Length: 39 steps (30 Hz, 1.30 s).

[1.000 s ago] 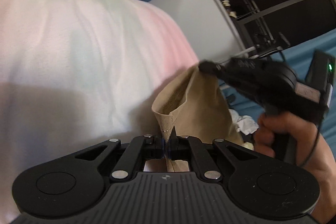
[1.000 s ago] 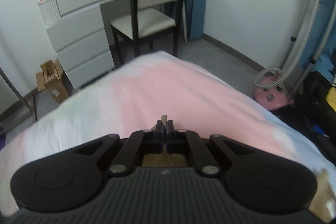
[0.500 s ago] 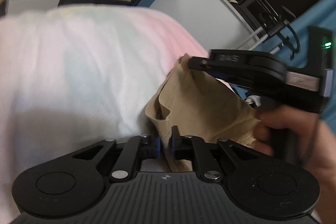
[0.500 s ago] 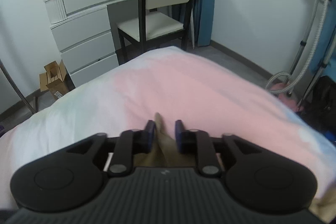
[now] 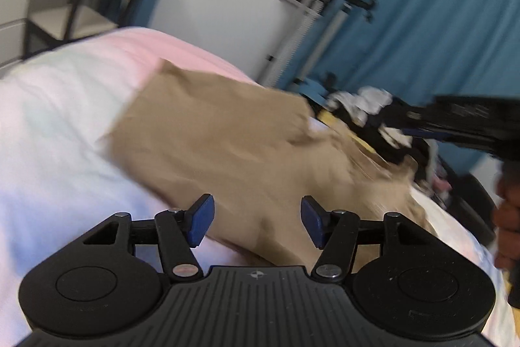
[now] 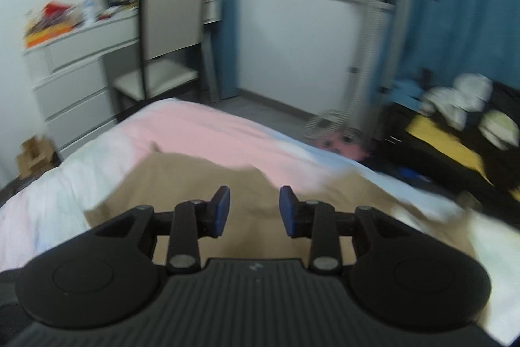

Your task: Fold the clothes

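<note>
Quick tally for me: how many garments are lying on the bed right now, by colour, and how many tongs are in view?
Tan garment: 1, lying on the pink and white bed
Tongs: 2, left tongs and right tongs, both open with no cloth pinched
Total: 3

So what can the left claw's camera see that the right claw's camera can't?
Only the left view shows the right claw and the hand holding it. Only the right view shows the white chest of drawers and the small cardboard box. Both show the tan cloth garment lying on the pink and white bedsheet, with each claw open.
</note>
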{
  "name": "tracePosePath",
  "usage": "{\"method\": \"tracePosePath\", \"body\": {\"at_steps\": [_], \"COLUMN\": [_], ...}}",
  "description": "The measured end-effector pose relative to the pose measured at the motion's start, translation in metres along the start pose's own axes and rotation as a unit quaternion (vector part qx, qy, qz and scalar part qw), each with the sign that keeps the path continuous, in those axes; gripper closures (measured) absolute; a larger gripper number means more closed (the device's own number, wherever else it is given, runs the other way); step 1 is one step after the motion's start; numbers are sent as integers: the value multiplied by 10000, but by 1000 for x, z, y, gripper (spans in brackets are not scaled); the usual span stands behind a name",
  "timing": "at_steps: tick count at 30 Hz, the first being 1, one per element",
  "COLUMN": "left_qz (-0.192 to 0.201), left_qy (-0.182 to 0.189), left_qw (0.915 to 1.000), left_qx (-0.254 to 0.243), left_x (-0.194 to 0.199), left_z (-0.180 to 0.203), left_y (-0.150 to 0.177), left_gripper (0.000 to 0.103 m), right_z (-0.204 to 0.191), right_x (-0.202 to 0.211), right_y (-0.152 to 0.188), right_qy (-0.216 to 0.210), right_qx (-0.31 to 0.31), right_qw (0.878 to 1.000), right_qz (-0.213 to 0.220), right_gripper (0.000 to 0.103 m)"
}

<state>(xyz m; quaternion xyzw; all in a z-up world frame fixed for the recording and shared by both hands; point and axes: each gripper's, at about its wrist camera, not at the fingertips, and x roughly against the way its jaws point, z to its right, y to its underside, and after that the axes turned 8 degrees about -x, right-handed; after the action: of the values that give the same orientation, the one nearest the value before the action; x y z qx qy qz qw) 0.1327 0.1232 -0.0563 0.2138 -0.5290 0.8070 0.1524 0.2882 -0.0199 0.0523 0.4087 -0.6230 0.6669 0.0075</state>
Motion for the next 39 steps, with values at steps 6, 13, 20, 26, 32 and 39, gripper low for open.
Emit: {"method": "tracePosePath", "body": {"at_steps": [6,13,20,26,32,39], "left_qz": [-132,-15,66,-74,-169,-396], "left_qy": [481,644,516,489,594,620], "left_qw": [9972,9916,9938,9951,9929,9923], "left_qx": [-557,-1123,-985,-852,-1021,-995], "left_x": [-1,11,30,33,16,-3], "left_z": [32,58,67,71,82,81], "left_y": [24,48,49,51,57,62], "left_gripper": [40,33,29,23,16,16], "right_z": [38,67,136,212,274,294], "right_x": [105,159,158,148,125,116], "right_y": [80,179,207,218,232,229], "right_qy": [545,711,888,1021,1105,791], "right_qx": [-230,-910,-2959,-4237,-4856,-4838], "right_qw": [9976,9920,9504,8987,8653,8688], "right_qz": [368,504,352,494,568,696], "right_gripper": [67,60,47,35,36,52]}}
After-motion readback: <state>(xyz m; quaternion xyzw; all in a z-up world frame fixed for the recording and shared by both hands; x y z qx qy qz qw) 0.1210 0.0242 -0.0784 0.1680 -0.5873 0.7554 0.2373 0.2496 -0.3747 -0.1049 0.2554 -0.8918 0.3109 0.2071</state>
